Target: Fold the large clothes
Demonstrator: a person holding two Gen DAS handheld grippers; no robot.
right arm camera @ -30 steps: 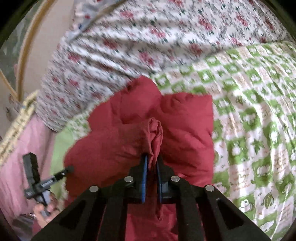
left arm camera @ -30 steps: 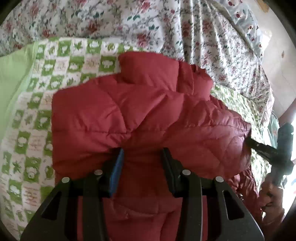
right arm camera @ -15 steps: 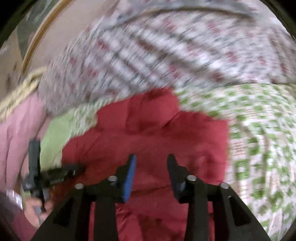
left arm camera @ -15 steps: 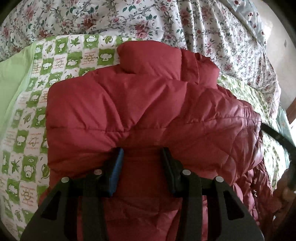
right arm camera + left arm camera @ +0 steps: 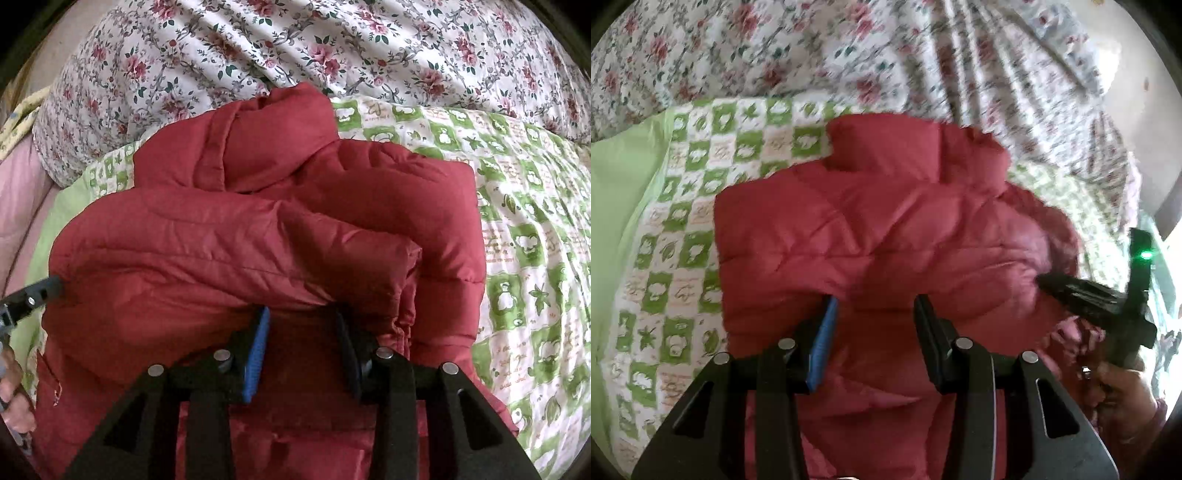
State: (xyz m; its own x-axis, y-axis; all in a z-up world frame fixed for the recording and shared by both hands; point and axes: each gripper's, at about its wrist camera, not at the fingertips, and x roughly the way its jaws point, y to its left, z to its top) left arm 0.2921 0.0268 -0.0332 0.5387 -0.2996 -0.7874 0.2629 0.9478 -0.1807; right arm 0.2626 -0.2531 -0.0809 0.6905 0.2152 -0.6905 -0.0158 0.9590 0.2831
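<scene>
The red jacket [image 5: 258, 236] lies on the green checked quilt [image 5: 524, 206] on the bed, sleeves folded across its body to narrow it. Both tools gape wide and hold nothing: the left tool [image 5: 873, 325] and right tool [image 5: 301, 332] hover at the lower part, likely placed to fold it upward.

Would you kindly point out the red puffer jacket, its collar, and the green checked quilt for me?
red puffer jacket [image 5: 229, 254]: right wrist view, on the folded-over quilted panel.
collar [image 5: 273, 144]: right wrist view, on its raised front face.
green checked quilt [image 5: 532, 243]: right wrist view, on a bare patch right of the jacket.
</scene>
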